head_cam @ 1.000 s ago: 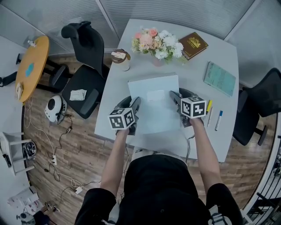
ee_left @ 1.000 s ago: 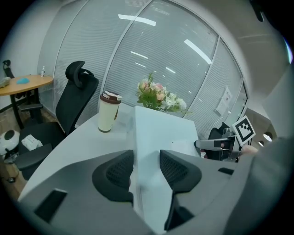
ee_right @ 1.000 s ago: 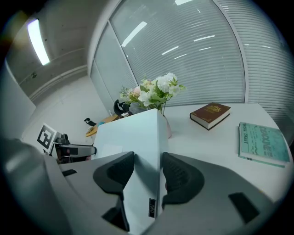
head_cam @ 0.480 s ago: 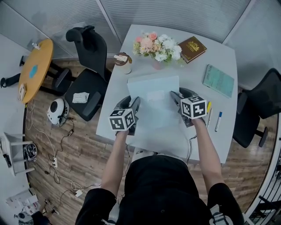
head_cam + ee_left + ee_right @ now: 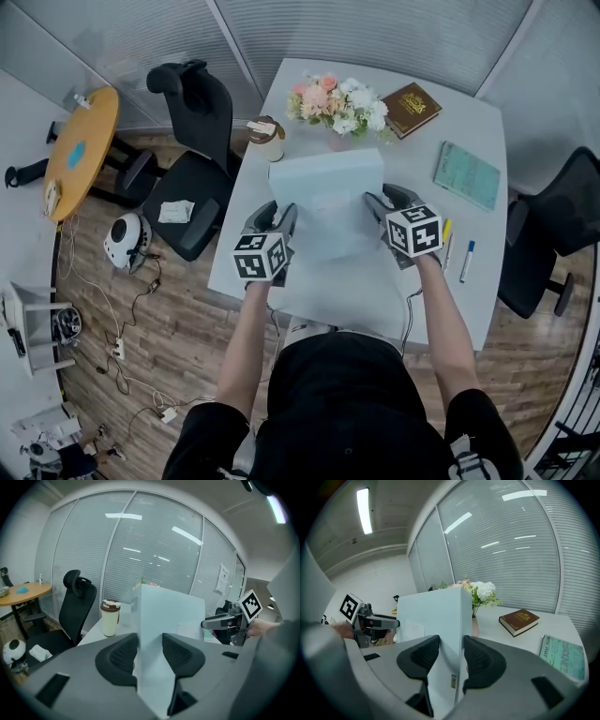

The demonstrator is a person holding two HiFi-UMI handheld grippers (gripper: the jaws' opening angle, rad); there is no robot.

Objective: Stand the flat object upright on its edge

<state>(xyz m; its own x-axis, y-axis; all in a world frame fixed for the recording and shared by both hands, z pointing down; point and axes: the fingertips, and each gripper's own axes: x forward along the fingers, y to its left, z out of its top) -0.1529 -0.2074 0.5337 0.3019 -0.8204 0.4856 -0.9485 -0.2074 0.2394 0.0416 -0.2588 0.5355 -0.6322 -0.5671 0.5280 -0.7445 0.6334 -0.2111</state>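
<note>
Indoors: white table (image 5: 472,117), pale box (image 5: 323,187), wooden floor (image 5: 187,328).

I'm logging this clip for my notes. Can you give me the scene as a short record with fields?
Box: pale, flat, tilted with its far edge up
Left tongs: closing on the box's left edge, gripping it
Right tongs: closing on its right edge, gripping it
Table: flowers, brown book, cup, green notebook
</note>
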